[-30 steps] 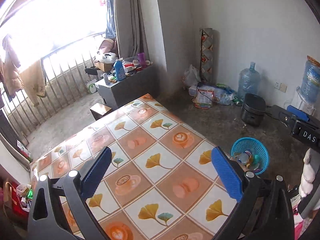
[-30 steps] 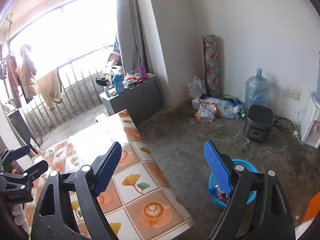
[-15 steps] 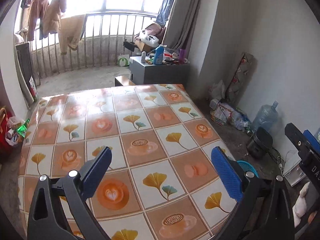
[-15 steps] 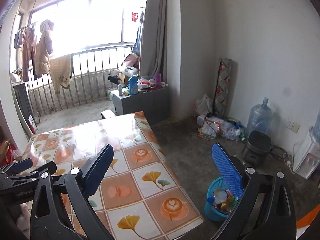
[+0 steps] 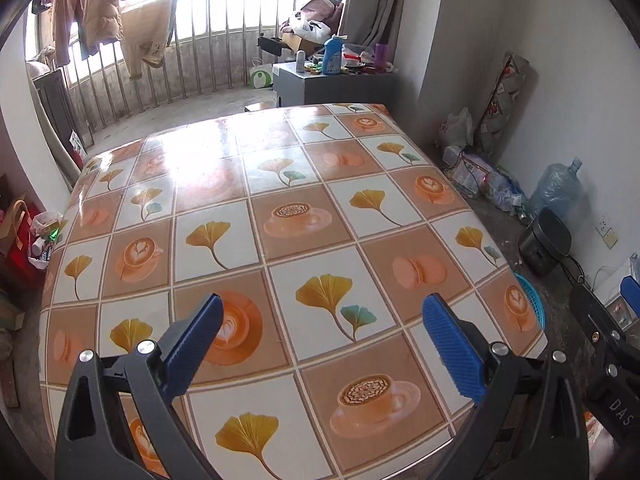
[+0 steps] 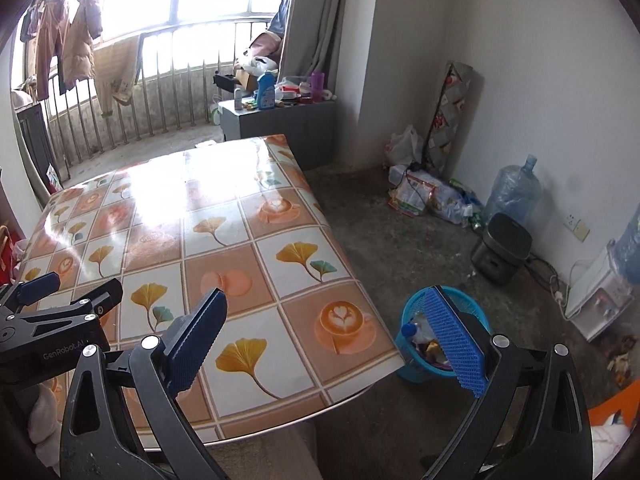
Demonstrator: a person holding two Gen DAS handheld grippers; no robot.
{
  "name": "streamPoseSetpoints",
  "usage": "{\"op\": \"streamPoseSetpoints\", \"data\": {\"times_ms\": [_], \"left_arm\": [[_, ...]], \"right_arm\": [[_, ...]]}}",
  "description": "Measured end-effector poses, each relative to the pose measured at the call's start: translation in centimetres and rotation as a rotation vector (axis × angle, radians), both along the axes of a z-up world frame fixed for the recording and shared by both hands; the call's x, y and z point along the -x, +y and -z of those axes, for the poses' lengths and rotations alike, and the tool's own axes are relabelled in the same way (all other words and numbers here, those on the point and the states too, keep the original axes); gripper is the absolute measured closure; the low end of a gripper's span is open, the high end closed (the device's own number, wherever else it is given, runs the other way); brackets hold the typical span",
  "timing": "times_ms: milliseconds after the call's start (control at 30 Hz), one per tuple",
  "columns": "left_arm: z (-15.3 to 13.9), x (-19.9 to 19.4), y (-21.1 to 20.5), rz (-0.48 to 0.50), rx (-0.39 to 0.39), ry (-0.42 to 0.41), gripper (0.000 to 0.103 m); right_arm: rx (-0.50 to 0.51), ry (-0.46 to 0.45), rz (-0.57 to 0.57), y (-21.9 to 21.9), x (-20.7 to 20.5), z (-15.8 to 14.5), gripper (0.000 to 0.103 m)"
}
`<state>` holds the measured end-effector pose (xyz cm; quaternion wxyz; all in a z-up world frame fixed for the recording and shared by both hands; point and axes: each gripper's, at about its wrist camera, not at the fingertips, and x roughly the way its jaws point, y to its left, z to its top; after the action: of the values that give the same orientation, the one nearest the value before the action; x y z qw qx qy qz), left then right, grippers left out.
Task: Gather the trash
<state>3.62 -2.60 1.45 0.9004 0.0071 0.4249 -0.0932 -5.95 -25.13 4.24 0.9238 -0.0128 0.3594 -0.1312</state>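
A table with a tiled coffee-and-leaf cloth (image 5: 280, 216) fills the left wrist view and shows in the right wrist view (image 6: 224, 248); nothing lies on it. A blue mesh trash basket (image 6: 416, 364) holding trash stands on the floor by the table's near right corner; only its rim (image 5: 534, 306) shows in the left wrist view. My left gripper (image 5: 324, 344) is open and empty above the table's near edge. My right gripper (image 6: 328, 340) is open and empty over the table's near right corner, with its right finger in front of the basket.
A pile of bags and wrappers (image 6: 432, 196) lies by the far wall. A water jug (image 6: 512, 192) and a black cooker (image 6: 500, 252) stand on the floor at right. A grey cabinet (image 5: 332, 84) with bottles stands beyond the table. A bag of trash (image 5: 46, 236) sits left of the table.
Both views have swung left and tilted down toward the table. The table now fills more of the left view. Both grippers stay open and empty.
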Motion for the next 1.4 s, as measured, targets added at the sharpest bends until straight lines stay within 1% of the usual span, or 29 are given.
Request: {"op": "streamPoseSetpoints", "data": {"times_ms": [100, 233, 500, 933, 1200, 1400], "left_arm": [[0.2, 0.0, -0.4, 0.011, -0.037, 0.009, 0.006], [0.3, -0.2, -0.4, -0.002, -0.048, 0.020, 0.006], [0.1, -0.7, -0.1, -0.034, -0.051, 0.022, 0.006], [0.3, -1.4, -1.0, -0.025, -0.070, 0.040, 0.006], [0.6, -2.4, -1.6, -0.037, -0.095, 0.059, 0.006], [1.0, -3.1, -2.5, -0.034, -0.119, 0.069, 0.006]], "right_arm": [[-0.002, 0.032, 0.020, -0.4, 0.2, 0.6, 0.008], [-0.005, 0.060, 0.043, -0.6, 0.5, 1.2, 0.008], [-0.008, 0.070, 0.057, -1.4, 0.9, 1.3, 0.008], [-0.023, 0.078, 0.077, -2.6, 0.9, 2.0, 0.008], [-0.043, 0.090, 0.094, -3.8, 0.8, 3.0, 0.008], [-0.046, 0.134, 0.111, -4.9, 0.5, 4.4, 0.008]]}}
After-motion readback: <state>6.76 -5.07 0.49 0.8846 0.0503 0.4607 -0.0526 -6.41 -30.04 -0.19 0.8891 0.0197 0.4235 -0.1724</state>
